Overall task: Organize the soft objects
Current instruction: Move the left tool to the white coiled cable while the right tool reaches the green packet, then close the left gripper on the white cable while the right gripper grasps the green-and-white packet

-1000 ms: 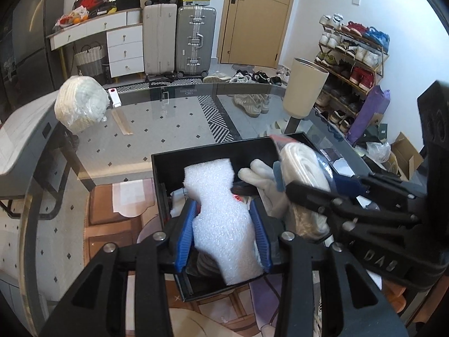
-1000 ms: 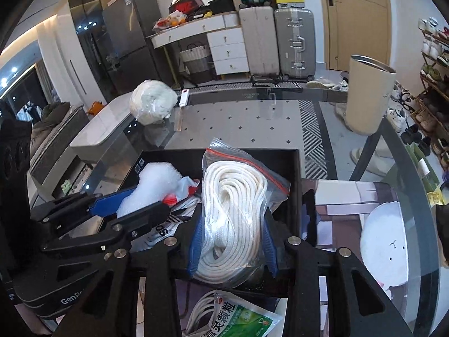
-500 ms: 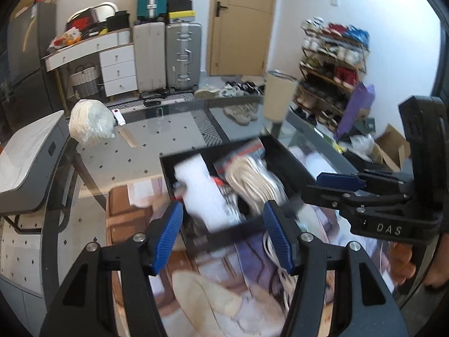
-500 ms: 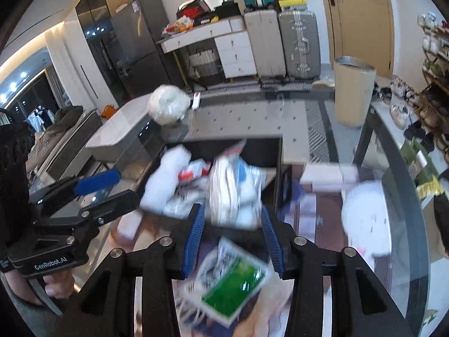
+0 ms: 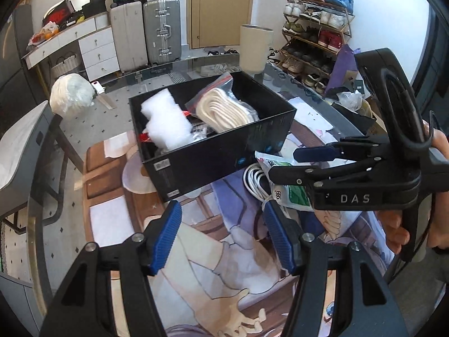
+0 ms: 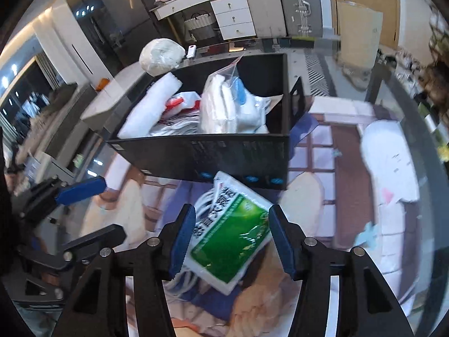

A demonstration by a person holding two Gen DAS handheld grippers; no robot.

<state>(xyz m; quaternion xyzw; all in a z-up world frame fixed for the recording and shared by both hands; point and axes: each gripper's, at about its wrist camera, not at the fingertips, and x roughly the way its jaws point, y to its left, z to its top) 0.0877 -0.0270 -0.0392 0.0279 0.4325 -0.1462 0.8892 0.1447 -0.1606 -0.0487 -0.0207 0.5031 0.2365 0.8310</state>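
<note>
A black box [image 5: 224,151] on the glass table holds a white foam piece [image 5: 165,120] and a bagged white rope coil [image 5: 224,109]; the box [image 6: 224,151], the foam [image 6: 151,106] and the bag [image 6: 224,109] also show in the right wrist view. My left gripper [image 5: 221,236] is open and empty, in front of the box. My right gripper [image 6: 231,238] is open, its fingers on either side of a green and white packet [image 6: 230,238] that lies on a white cable coil [image 6: 202,205]. The packet [image 5: 283,179] and cable [image 5: 255,179] lie right of the box.
A printed mat [image 5: 213,252] covers the near table. A wrapped white ball [image 5: 71,94] and a small white device [image 5: 96,85] lie at the far left. A beige cylinder [image 5: 255,47] stands behind the box. A white round piece [image 6: 390,163] lies at the right.
Both grippers let go of the foam and the rope bag inside the box, opened, and pulled back toward me. My right gripper now sits over the green packet.
</note>
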